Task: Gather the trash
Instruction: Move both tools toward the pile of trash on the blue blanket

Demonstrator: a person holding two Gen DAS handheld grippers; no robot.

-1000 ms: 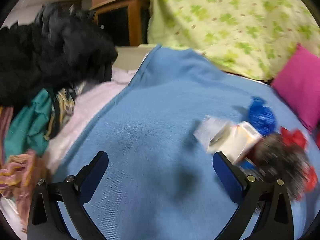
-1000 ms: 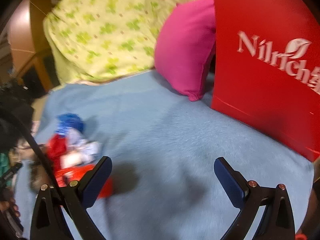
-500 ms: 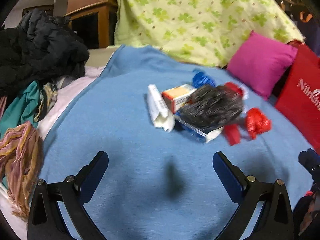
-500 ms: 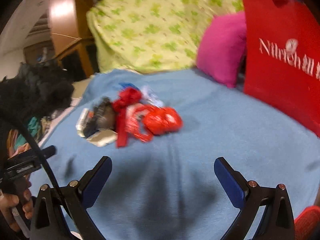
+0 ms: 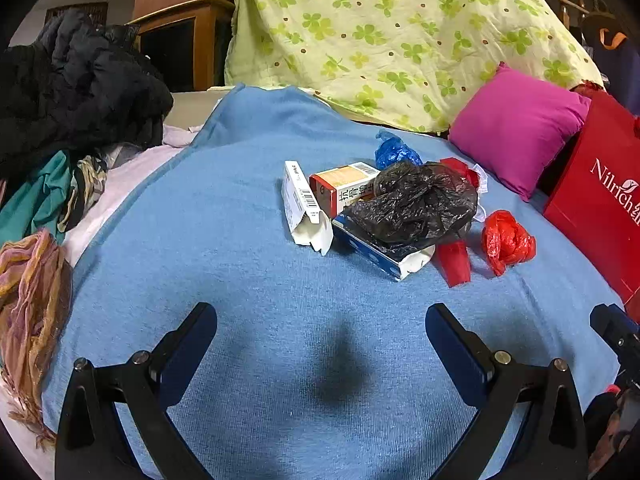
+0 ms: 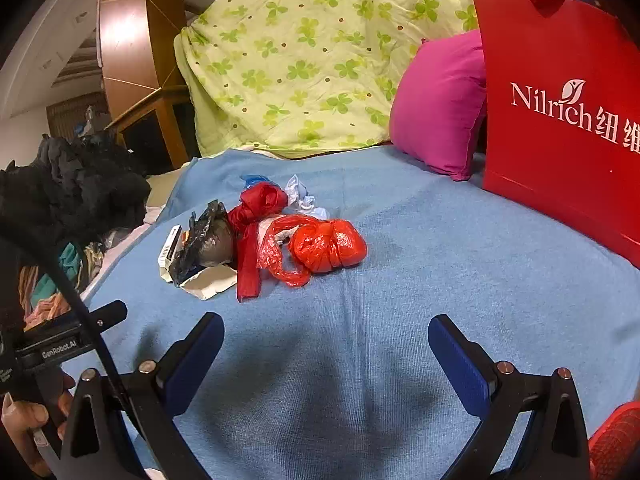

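A heap of trash lies on the blue blanket (image 5: 224, 264): a crumpled black plastic bag (image 5: 414, 202), a white carton (image 5: 302, 210), an orange-and-white box (image 5: 346, 188), a blue-and-white box (image 5: 384, 254), a blue bag (image 5: 396, 152) and a knotted red bag (image 5: 506, 240). In the right wrist view the red bag (image 6: 330, 250) lies nearest, with the black bag (image 6: 206, 234) to its left. My left gripper (image 5: 320, 326) is open and empty, short of the heap. My right gripper (image 6: 326, 330) is open and empty, also short of it.
A red paper shopping bag (image 6: 560, 120) stands at the right beside a magenta pillow (image 5: 520, 126). A green clover-print quilt (image 5: 380, 32) is piled behind. Dark and coloured clothes (image 5: 68, 84) are heaped at the left edge.
Both views have swung toward the trash heap and pulled back, so the heap now lies centred ahead of each gripper. Both grippers stay open and empty.
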